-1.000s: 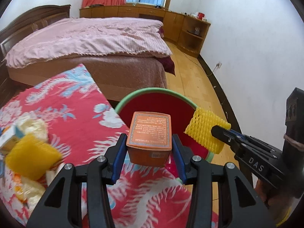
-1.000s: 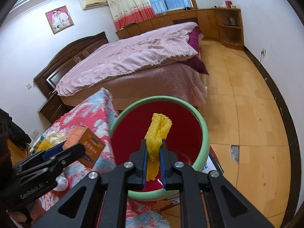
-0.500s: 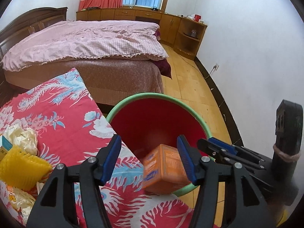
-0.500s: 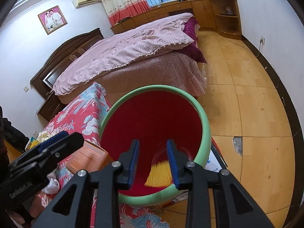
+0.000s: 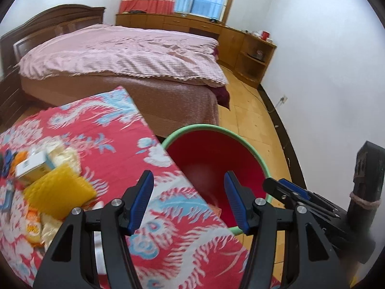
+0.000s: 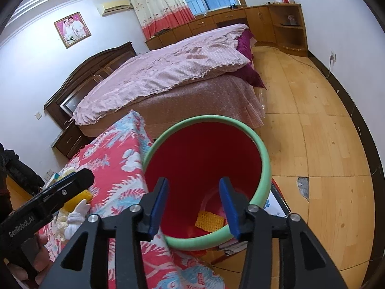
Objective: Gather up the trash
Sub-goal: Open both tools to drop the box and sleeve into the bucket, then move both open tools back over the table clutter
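Your right tool (image 6: 193, 201) hangs over the red bin (image 6: 263, 166), jaws opening and empty, so trash drops in; yellow foam netting (image 6: 209, 221) lies at six o'clock inside. Left tool (image 5: 189, 201) gapes empty.

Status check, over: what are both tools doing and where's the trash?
Left tool open, empty. Right tool opening, empty, over red bin. Yellow foam net lies in bin; more trash on the floral cloth. Nothing blocking.
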`<state>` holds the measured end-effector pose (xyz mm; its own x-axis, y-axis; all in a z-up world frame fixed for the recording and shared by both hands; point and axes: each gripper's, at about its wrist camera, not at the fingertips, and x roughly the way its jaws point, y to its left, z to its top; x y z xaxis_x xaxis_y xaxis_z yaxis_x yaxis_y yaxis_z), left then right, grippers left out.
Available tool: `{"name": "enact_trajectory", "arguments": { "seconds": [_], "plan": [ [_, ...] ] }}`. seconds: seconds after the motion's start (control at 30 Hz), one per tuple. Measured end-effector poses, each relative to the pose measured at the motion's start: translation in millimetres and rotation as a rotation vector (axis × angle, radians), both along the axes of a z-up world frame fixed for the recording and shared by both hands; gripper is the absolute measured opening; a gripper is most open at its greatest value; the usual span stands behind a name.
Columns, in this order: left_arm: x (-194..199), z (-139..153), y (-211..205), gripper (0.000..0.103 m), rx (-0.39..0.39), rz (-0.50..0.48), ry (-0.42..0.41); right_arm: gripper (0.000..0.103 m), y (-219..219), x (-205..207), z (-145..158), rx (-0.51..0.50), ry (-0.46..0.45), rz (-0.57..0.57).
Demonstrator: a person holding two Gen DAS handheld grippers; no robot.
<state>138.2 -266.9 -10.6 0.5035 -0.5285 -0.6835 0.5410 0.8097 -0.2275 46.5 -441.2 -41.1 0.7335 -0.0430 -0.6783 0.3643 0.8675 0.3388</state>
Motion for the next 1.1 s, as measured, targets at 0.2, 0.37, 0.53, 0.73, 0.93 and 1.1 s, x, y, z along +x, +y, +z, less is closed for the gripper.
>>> {"name": "enact_trajectory", "arguments": {
  "seconds": [0.2,0.37,0.53,0.73,0.93,1.1],
  "plan": [
    [-3,10,33,0.061,0.008,0.080,-0.035,0.053,21,-1,11,-0.002,-0.016,0.033],
    [-4,16,63,0.061,0.018,0.139,-0.058,0.056,44,3,20,-0.020,-0.024,0.073],
    [-5,15,98,0.061,0.039,0.217,-0.062,0.061,71,9,24,-0.027,-0.024,0.129],
    [1,10,143,0.061,0.051,0.315,-0.046,0.067,102,17,27,-0.032,-0.021,0.200],
    [3,6,182,0.061,0.054,0.392,-0.042,0.070,128,31,29,-0.028,-0.017,0.260],
    [16,-2,214,0.061,0.069,0.464,-0.022,0.075,150,50,30,-0.025,-0.017,0.317]
  ]
}}
